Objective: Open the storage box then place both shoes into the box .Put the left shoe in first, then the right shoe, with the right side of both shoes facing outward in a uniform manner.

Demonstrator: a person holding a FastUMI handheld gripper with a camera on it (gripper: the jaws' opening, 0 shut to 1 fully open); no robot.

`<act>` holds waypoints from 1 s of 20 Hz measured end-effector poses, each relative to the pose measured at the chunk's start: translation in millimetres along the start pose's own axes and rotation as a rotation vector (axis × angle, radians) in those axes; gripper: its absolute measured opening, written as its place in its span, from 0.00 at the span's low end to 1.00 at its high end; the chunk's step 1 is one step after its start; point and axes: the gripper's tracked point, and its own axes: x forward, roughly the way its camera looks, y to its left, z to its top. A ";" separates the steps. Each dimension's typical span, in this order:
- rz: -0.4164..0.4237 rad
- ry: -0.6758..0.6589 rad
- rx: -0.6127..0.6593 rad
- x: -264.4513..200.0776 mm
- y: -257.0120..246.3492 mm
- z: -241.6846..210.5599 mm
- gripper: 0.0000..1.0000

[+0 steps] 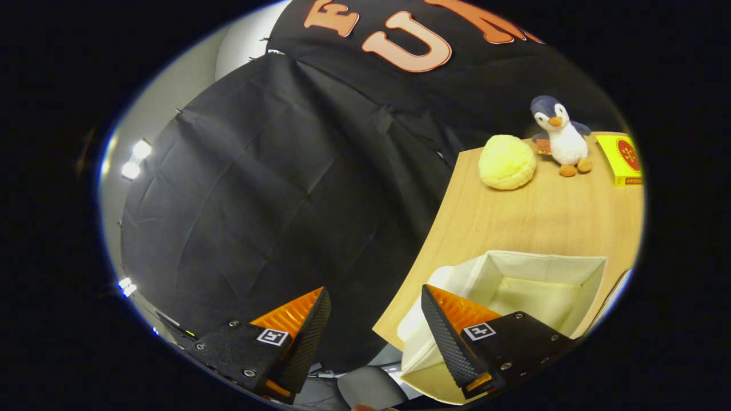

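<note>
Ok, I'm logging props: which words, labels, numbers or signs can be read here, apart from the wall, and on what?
Flat yellow box with red round emblem: print too small to read.
Orange tag on blue-and-white plush penguin: blurred.
Gripper, jaws open and empty: square black-and-white markers, no words.

The storage box [548, 279] is partly hidden behind one finger of the gripper [374, 319], its near wall unseen; the yellow carton [622, 158] is cut off at the edge.
</note>
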 end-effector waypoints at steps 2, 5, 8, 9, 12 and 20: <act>-0.050 -0.009 -0.019 -16.1 -21.7 -2.8 0.95; -0.130 -0.021 -0.025 -40.0 -56.3 -5.0 0.96; -0.182 -0.043 0.012 -65.0 -85.7 -5.9 0.96; -0.202 -0.053 0.022 -73.6 -96.9 -6.0 0.96; -0.303 -0.073 0.031 -108.2 -139.3 -12.7 0.96; -0.622 0.022 -0.001 -188.7 -263.2 -85.0 0.92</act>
